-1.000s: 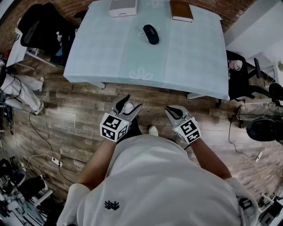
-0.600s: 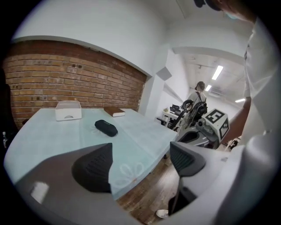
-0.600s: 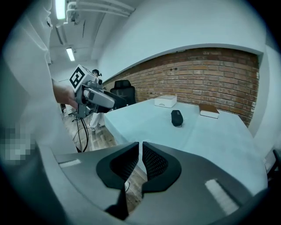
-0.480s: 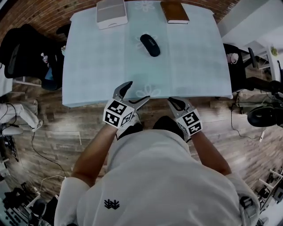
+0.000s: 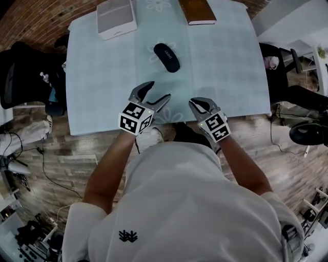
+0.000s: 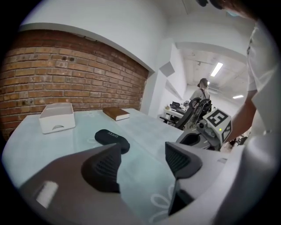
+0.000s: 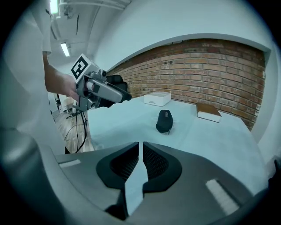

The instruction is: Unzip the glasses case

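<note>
The black oval glasses case (image 5: 166, 57) lies zipped on the light blue tablecloth (image 5: 230, 61), near the table's middle. My left gripper (image 5: 154, 94) hovers over the near part of the table, short of the case. Its jaws are wide apart and closing, with nothing between them. In the left gripper view the case (image 6: 112, 139) lies ahead beyond the fingertips (image 6: 102, 169). My right gripper (image 5: 197, 105) hangs over the table's near edge, shut and empty. In the right gripper view its pads (image 7: 156, 165) nearly touch and the case (image 7: 164, 121) lies well ahead.
A white box (image 5: 116, 18) and a brown book (image 5: 196, 11) sit at the table's far edge. A black chair (image 5: 25, 77) stands to the left and another chair (image 5: 279, 61) to the right. Cables run over the wooden floor.
Both grippers have come forward from above the floor to above the table's near edge. The left jaws stand wider apart than a second ago. The right jaws have stayed shut.
</note>
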Motion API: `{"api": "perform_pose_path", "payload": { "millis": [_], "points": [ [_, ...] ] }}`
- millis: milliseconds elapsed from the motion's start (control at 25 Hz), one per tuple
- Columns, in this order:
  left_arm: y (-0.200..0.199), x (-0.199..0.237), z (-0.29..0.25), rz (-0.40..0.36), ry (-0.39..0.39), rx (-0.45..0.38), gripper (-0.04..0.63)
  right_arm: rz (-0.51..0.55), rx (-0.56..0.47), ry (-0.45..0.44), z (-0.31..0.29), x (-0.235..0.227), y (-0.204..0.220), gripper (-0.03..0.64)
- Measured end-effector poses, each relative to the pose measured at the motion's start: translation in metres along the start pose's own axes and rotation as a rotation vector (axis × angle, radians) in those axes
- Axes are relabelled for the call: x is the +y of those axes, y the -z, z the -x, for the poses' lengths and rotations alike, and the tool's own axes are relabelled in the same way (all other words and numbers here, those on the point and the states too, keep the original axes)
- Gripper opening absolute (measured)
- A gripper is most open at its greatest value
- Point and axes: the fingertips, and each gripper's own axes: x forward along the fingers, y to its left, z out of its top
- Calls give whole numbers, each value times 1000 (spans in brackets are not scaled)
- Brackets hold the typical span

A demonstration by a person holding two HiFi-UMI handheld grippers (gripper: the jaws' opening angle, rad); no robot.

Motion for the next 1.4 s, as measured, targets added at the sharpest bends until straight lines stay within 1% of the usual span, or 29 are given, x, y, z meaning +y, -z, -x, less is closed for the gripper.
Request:
{"api": "perform_pose_path", "payload": {
  "millis": [80, 160, 240, 440, 560, 760, 1040, 1400],
  "points": [
    [-8, 10, -19, -7, -14, 20, 361, 6, 6, -25, -13, -19, 0, 11],
    [-16, 21, -37, -10, -30, 35, 327, 22, 13, -49, -26, -39, -1, 16],
    [-20, 34, -53, -12, -48, 58, 308, 33, 15, -71, -41, -54, -2, 25],
    [-22, 69, -85, -30, -96, 128, 307, 37, 21, -126, -79, -76, -1, 34],
    [-28, 84, -105, -51, -126, 147, 276, 40, 32, -151, -95, -87, 7, 43],
    [-27, 105, -131, -68, -140, 194, 276, 82, 56, -187, -117, -93, 11, 46],
    [-30, 117, -159, -90, -129, 237, 276, 107, 78, -199, -136, -101, 9, 58],
    [-11, 119, -173, -101, -127, 291, 276, 282, 117, -185, -153, -99, 13, 61]
  ]
}}
